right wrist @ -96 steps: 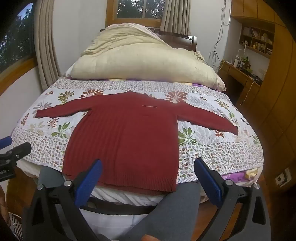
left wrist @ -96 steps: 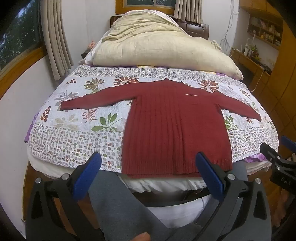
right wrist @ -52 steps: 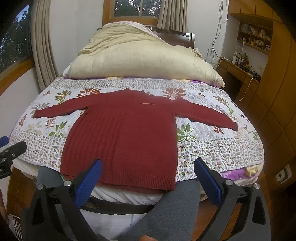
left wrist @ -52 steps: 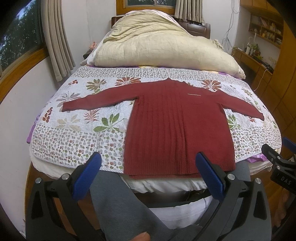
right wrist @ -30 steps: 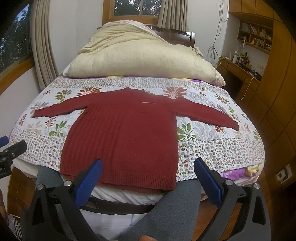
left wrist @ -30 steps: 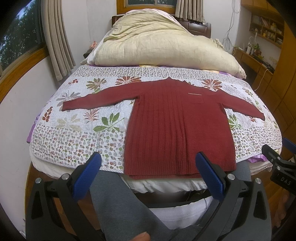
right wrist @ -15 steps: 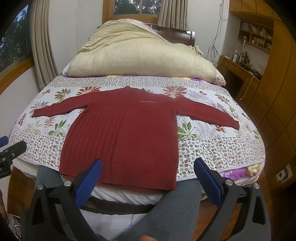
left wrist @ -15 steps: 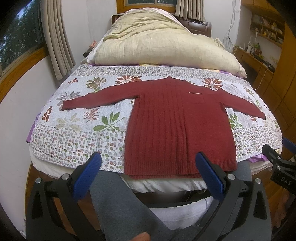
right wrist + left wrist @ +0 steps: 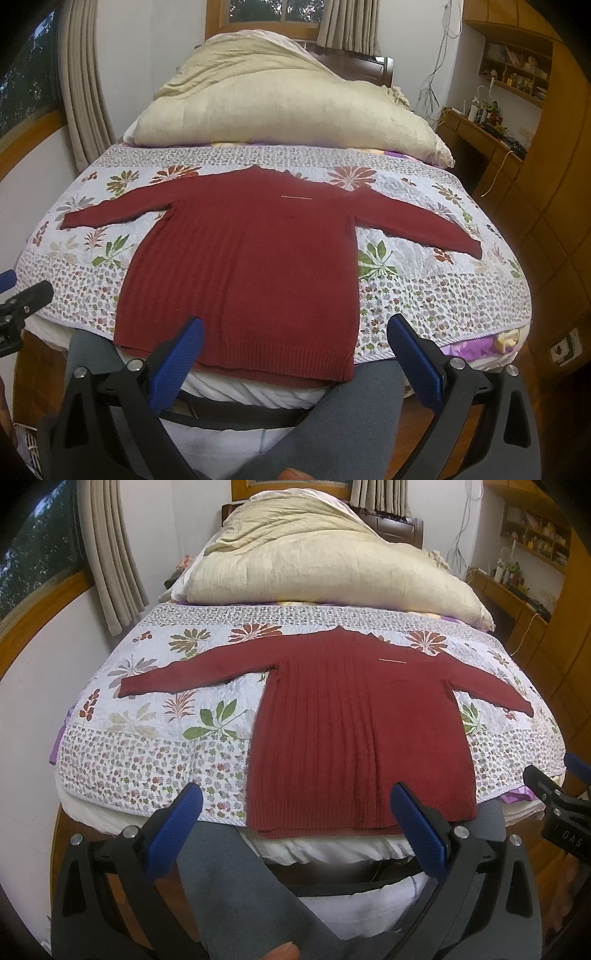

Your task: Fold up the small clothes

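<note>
- We see a dark red knitted sweater spread flat on a floral quilt that covers the near part of the bed, both sleeves stretched out to the left and right.
- Its ribbed hem lies at the near edge of the quilt, just beyond our grey-trousered legs; its neck points to the far end.
- Beyond the sweater, a bulky cream duvet is heaped at the far end of the bed.
- Our left gripper hangs in the air short of the hem, its blue-padded fingers spread wide with nothing between them.
- Our right gripper is held likewise, wide apart and holding nothing, near the hem without touching it.
- Curtains hang by the window on the left, and wooden shelves and a desk stand on the right.
</note>
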Demonstrator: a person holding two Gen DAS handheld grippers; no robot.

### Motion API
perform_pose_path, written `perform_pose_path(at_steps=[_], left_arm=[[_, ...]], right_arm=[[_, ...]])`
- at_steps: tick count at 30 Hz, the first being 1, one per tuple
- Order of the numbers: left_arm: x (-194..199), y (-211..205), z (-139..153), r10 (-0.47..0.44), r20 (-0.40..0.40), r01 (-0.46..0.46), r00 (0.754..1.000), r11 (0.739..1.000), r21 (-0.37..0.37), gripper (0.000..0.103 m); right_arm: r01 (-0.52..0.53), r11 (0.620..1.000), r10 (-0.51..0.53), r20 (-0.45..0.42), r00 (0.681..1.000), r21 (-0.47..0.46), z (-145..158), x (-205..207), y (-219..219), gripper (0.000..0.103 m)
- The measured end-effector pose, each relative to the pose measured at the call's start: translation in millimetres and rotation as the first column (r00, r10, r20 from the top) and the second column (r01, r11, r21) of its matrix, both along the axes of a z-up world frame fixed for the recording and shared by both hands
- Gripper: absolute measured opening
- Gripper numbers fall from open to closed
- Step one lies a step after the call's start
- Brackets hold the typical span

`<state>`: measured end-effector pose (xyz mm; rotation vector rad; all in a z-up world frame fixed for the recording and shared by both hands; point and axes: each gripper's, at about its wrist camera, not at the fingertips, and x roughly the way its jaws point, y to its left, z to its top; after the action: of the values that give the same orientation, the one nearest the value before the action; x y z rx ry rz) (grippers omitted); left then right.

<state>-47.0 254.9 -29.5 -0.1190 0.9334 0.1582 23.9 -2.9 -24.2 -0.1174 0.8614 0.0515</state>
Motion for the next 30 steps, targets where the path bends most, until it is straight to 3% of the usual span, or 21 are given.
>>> perform_pose_path(at_steps=[5, 8, 12, 15, 17, 19, 21, 23, 24, 26, 27, 28, 30], left_arm=[[14.7, 2.3, -7.1, 0.004, -0.013, -0.005, 1.0, 1.0, -0.004, 0.1], [26.8, 2.6, -14.1, -0.001, -0.017, 0.001, 1.0, 1.0, -0.013, 0.1], [43.8, 0.2, -24.8, -0.053, 0.049, 0.053, 0.997, 0.998, -0.017, 0.1], [64.5, 6.7, -46.4, -0.134, 0.049, 0.14, 0.99, 0.974, -0.176, 0.1], [72.8, 12.7, -55.3, -0.131, 0.058, 0.142, 0.99, 0.954, -0.265, 0.1], [84.7, 13.1, -65.0, -0.14, 0.046, 0.147, 0.989, 0.926, -0.348, 0.1], [94.6, 6.0, -71.9, -0.157, 0.032, 0.157, 0.987, 0.91, -0.384, 0.1], [99.3, 3.7, -74.2, -0.17, 0.033, 0.169, 0.985, 0.898, -0.406, 0.1], [101.9, -0.1, -74.9, -0.18, 0.038, 0.18, 0.983, 0.893, -0.412, 0.1], [108.2, -8.2, -77.4, -0.196, 0.048, 0.198, 0.979, 0.886, -0.418, 0.1], [110.5, -10.3, -78.5, -0.198, 0.052, 0.202, 0.979, 0.885, -0.42, 0.1], [113.5, -14.6, -80.4, -0.2, 0.056, 0.205, 0.978, 0.882, -0.425, 0.1], [120.1, -19.8, -84.7, -0.207, 0.05, 0.207, 0.977, 0.874, -0.44, 0.1]], right_arm=[[-0.008, 1.0, 0.008, -0.009, 1.0, -0.01, -3.3, 13.5, 2.0, 0.099], [-0.016, 1.0, 0.017, 0.042, 0.999, -0.026, -8.4, 24.1, -2.6, 0.099], [-0.065, 0.998, 0.066, 0.099, 0.993, -0.014, -30.7, 50.5, -24.9, 0.099], [0.008, 1.0, -0.008, 0.038, 0.999, 0.011, -54.9, 91.3, -64.3, 0.096], [0.098, 0.982, -0.098, -0.01, 0.995, 0.161, -68.8, 118.8, -117.1, 0.089], [0.235, 0.917, -0.208, -0.117, 0.971, 0.323, -87.5, 145.6, -179.9, 0.081], [0.357, 0.814, -0.296, -0.202, 0.934, 0.458, -106.2, 162.3, -240.4, 0.072], [0.473, 0.68, -0.379, -0.284, 0.881, 0.56, -126.3, 175.2, -304.3, 0.071], [0.513, 0.593, -0.411, -0.315, 0.856, 0.621, -136.5, 180.7, -339.7, 0.067], [0.552, 0.445, -0.455, -0.352, 0.818, 0.705, -151.2, 186.2, -390.4, 0.067], [0.554, 0.342, -0.466, -0.375, 0.801, 0.759, -161.8, 189.4, -417.7, 0.067], [0.559, 0.268, -0.485, -0.392, 0.782, 0.784, -170.7, 192.9, -439.0, 0.067], [0.556, 0.193, -0.522, -0.396, 0.756, 0.808, -182.4, 197.9, -469.6, 0.065]])
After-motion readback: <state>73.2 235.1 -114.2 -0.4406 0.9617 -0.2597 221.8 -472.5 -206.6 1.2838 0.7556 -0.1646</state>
